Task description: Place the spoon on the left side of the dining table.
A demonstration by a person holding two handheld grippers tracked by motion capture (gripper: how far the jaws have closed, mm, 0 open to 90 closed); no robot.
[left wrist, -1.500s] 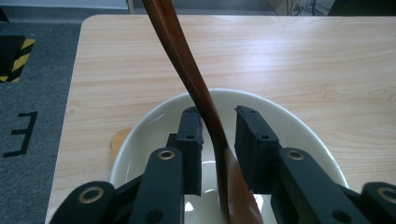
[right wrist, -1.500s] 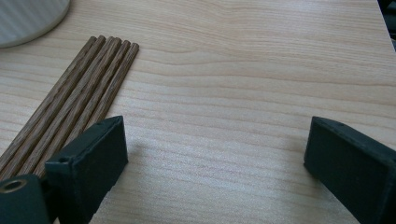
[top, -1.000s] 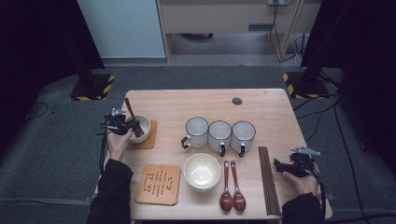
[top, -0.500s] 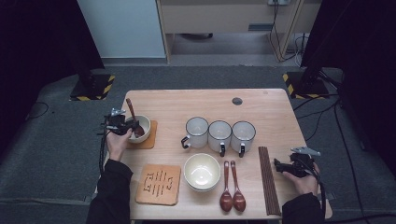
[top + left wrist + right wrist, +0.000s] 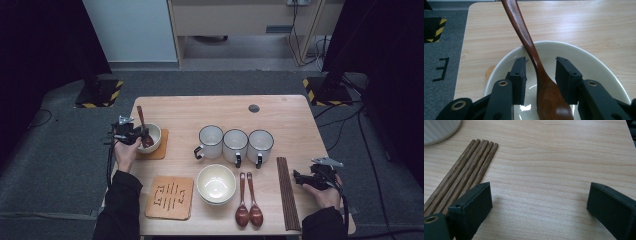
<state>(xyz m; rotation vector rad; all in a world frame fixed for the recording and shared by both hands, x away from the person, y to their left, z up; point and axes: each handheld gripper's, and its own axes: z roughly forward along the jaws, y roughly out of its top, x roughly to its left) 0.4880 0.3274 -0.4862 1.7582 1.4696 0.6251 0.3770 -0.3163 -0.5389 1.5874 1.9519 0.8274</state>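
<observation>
Resting in the small white bowl [image 5: 579, 62] at the left of the high view, a dark wooden spoon [image 5: 536, 65] is seen with its scoop down in the bowl and its handle slanting up over the far rim toward the top of the left gripper view. The left gripper [image 5: 541, 68] is held low over that bowl, one jaw to each side of the spoon's neck; its jaws have just been opening, and a gap is visible on both sides of the wood (wider on the right than on the left), so the spoon is between the pads but not pressed by them. In the high view the same bowl [image 5: 152, 135] is set on a small brown mat [image 5: 161, 150] near the table's left edge, with the left gripper [image 5: 131, 134] just beside it. The right gripper [image 5: 539, 200] is held at the lower right of the high view, over bare tabletop [image 5: 564, 152], its jaws spread wide with nothing between them. A bundle of brown chopsticks [image 5: 466, 172] is laid just left of its left jaw in the right gripper view. Toward the middle of the high view three white mugs [image 5: 236, 146] are lined up, and below them a larger bowl [image 5: 216, 184], two more wooden spoons [image 5: 248, 202] and a patterned wooden trivet [image 5: 170, 197] are placed.
</observation>
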